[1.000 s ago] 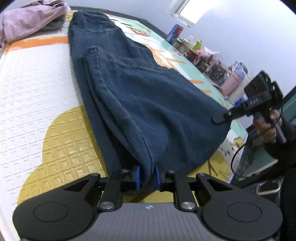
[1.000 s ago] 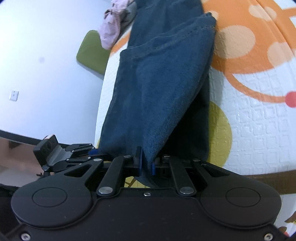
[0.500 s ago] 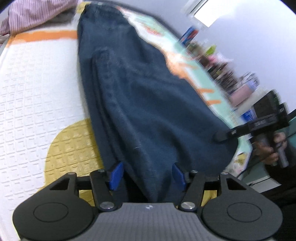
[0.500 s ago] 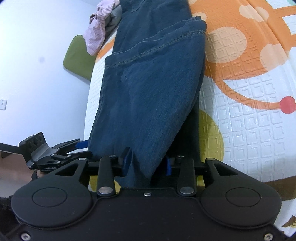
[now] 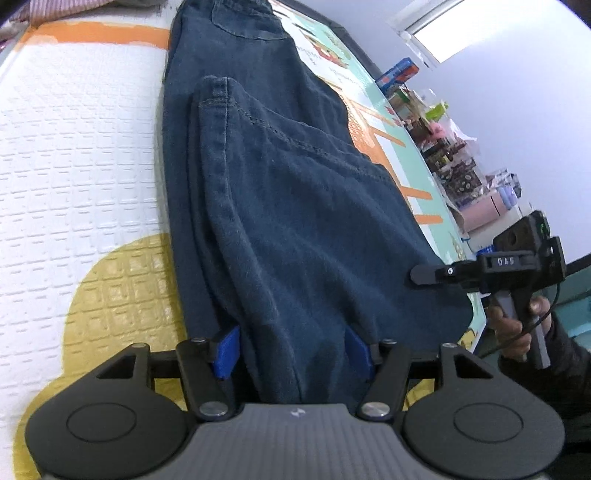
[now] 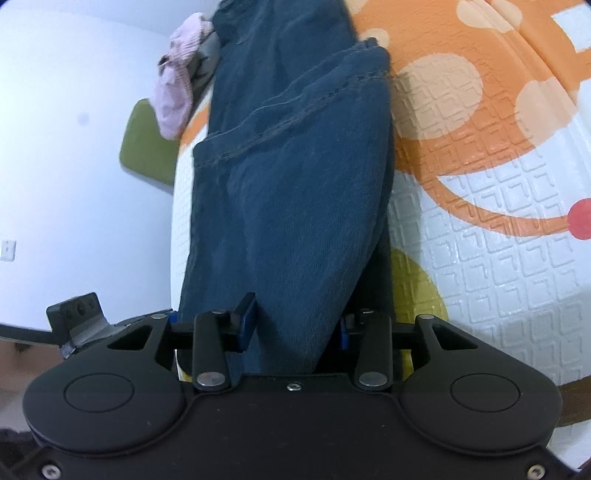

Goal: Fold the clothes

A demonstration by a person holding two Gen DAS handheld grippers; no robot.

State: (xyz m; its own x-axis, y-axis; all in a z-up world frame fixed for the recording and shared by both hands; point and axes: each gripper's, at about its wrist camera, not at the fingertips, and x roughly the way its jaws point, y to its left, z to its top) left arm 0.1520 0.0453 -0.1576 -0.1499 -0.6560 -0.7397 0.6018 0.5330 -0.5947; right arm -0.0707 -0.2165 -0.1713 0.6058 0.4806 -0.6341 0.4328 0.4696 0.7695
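Both hand-held grippers sit at the near end of the jeans (image 5: 295,221), each with denim between its blue pads. Left hand-held gripper (image 5: 291,349) has its jaws well apart, the pads (image 5: 226,349) standing clear of the folded cloth that runs between them, so it grips nothing. Right hand-held gripper (image 6: 293,326) is opening its jaws; the fold of denim lies in the gap, and whether the left pad (image 6: 246,325) brushes the cloth cannot be told, though it is no longer clamped. In the left wrist view the right tool shows at the right edge, held in a hand (image 5: 511,328) with a dark sleeve. The jeans lie lengthwise on a padded play mat (image 5: 74,147) printed with white, yellow and orange shapes, folded in two: the leg hems (image 5: 221,88) rest on top near the middle, and the waist with a back pocket (image 5: 247,18) is at the far end. A pink striped garment (image 6: 177,96) lies crumpled just beyond the far left corner of the jeans. Boxes and bottles (image 5: 443,155) crowd the far right beyond the mat.
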